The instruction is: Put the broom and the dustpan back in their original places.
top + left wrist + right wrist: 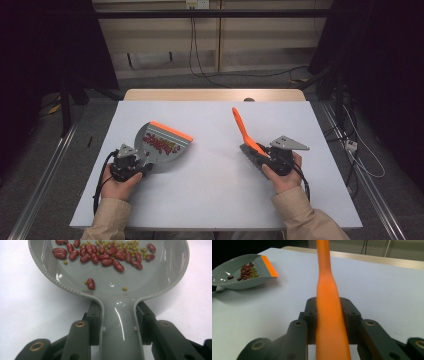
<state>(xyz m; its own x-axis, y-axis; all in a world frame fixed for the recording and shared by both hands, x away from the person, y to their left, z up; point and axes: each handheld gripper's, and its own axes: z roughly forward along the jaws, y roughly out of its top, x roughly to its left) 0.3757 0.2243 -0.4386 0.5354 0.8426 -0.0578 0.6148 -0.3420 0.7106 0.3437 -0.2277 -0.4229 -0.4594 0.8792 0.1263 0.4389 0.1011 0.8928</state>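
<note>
Your left gripper (131, 161) is clamped on the handle of the grey dustpan (162, 145), which sits on the left half of the white table (215, 200), orange lip facing away from you. Red kidney beans (105, 255) and small green beans (120, 245) are piled inside it. Your right gripper (272, 156) is closed on the brush's orange handle (243, 129), angled up over the right side, well apart from the pan.

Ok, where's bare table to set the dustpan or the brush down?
Bare table lies between dustpan and brush, along the far edge beyond both, and along the near edge between the forearms. It is crowded only around the left gripper and right gripper, each clamped on its handle.
</note>
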